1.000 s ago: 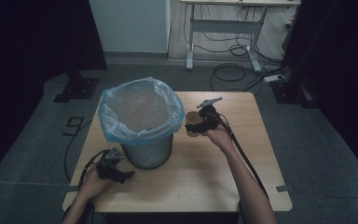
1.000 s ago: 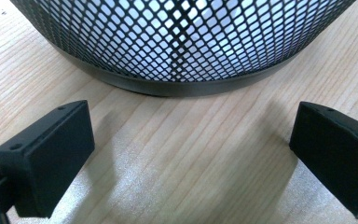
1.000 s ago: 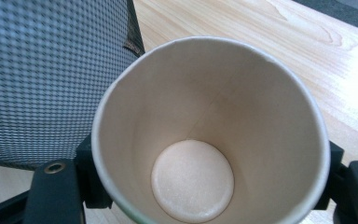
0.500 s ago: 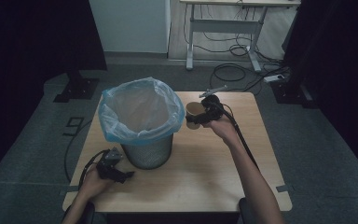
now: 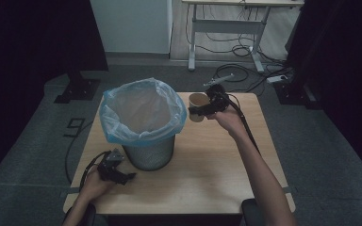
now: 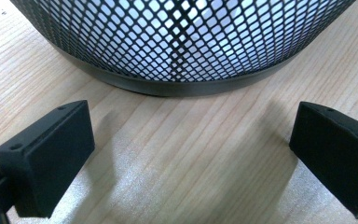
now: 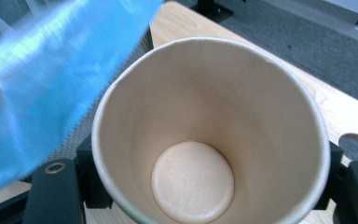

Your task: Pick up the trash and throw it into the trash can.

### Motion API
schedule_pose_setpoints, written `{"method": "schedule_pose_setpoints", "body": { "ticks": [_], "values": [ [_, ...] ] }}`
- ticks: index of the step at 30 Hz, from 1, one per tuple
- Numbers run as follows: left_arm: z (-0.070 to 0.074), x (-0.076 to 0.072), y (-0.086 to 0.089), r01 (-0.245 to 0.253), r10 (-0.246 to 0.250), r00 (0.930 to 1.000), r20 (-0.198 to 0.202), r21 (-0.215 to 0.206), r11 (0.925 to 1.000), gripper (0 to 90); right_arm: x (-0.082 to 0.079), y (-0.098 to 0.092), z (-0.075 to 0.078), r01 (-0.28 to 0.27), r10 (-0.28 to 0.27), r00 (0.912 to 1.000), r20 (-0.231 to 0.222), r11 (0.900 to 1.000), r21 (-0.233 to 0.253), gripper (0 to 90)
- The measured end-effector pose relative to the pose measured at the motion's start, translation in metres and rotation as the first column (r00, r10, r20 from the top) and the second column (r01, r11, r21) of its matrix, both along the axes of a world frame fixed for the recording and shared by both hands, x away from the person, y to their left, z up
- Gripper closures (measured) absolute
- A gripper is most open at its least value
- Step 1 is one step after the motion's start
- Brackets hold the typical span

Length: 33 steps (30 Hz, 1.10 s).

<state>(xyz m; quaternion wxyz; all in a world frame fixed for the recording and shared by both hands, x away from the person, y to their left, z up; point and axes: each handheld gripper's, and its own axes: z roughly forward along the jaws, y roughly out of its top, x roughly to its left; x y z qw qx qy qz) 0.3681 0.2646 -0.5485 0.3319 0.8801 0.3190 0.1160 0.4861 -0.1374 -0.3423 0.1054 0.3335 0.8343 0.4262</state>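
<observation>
A black mesh waste bin (image 5: 148,153) lined with a blue plastic bag (image 5: 141,113) stands on the left half of the wooden table (image 5: 217,174). My right gripper (image 5: 199,111) is shut on an empty brown paper cup (image 5: 197,101), held in the air just right of the bin's rim. In the right gripper view the cup (image 7: 209,135) is upright and empty, with the blue bag (image 7: 37,84) close on its left. My left gripper (image 5: 122,176) rests low on the table at the bin's front left, open, with the mesh wall (image 6: 177,42) just ahead of its jaws.
A cable trails from each gripper across the table. A round hole (image 7: 356,147) sits in the tabletop near the cup. Beyond the table stand a desk frame (image 5: 226,23), floor cables (image 5: 245,70) and a dark stand base (image 5: 78,89).
The right gripper has lifted the cup and carried it up and toward the bin's rim. The left gripper has stayed where it was.
</observation>
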Motion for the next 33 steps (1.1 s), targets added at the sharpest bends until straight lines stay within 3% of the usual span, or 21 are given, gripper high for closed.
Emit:
{"method": "schedule_pose_setpoints", "body": {
  "ticks": [13, 15, 22, 33],
  "values": [
    [0.000, 0.000, 0.000, 0.000, 0.000, 1.0000, 0.000, 0.000, 1.0000, 0.0, 0.003, 0.006, 0.030, -0.013, 0.013, 0.9998, -0.017, 1.000, 0.017, 25.2],
    [0.000, 0.000, 0.000, 0.000, 0.000, 1.0000, 0.000, 0.000, 1.0000, 0.0, 0.003, 0.009, 0.036, -0.015, 0.015, 0.9999, -0.008, 1.000, 0.001, 25.2],
    [0.000, 0.000, 0.000, 0.000, 0.000, 1.0000, 0.000, 0.000, 1.0000, 0.0, 0.005, 0.015, 0.052, -0.021, 0.021, 0.9997, -0.012, 1.000, 0.019, 25.2],
    [0.000, 0.000, 0.000, 0.000, 0.000, 1.0000, 0.000, 0.000, 1.0000, 0.0, 0.006, 0.029, 0.084, -0.036, 0.036, 0.9992, 0.016, 0.999, 0.006, 25.2]
  ]
}}
